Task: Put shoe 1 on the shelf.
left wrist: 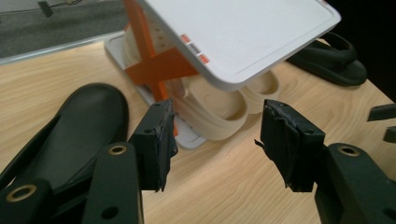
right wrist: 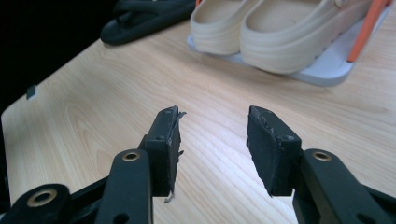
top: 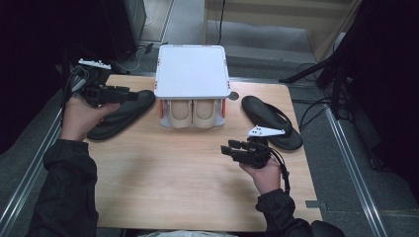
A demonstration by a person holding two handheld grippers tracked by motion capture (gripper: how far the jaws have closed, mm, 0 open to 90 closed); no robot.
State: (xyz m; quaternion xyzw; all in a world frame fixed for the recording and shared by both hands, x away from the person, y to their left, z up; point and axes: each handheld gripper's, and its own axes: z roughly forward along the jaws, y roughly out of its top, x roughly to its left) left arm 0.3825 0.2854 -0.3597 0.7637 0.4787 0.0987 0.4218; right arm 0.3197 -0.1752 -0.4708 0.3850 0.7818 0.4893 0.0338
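Note:
A white two-level shoe rack point(top: 191, 71) with orange side braces stands at the back middle of the wooden table point(top: 173, 182). A pair of beige clogs point(top: 192, 112) sits on its lower shelf, heels toward me. One black slipper point(top: 121, 116) lies left of the rack, the other black slipper point(top: 271, 121) to its right. My left gripper point(top: 133, 94) hovers over the left slipper, open and empty, pointing at the rack point(left wrist: 243, 32). My right gripper point(top: 228, 147) stands open and empty over bare table, in front of the right slipper. In the right gripper view the clogs point(right wrist: 275, 32) lie ahead.
The table's front half is bare wood. Beyond the table's edges are grey floor, metal rails and cables. In the left gripper view the left slipper point(left wrist: 79, 126) lies under the left jaw, and the far slipper point(left wrist: 334, 63) shows behind the rack.

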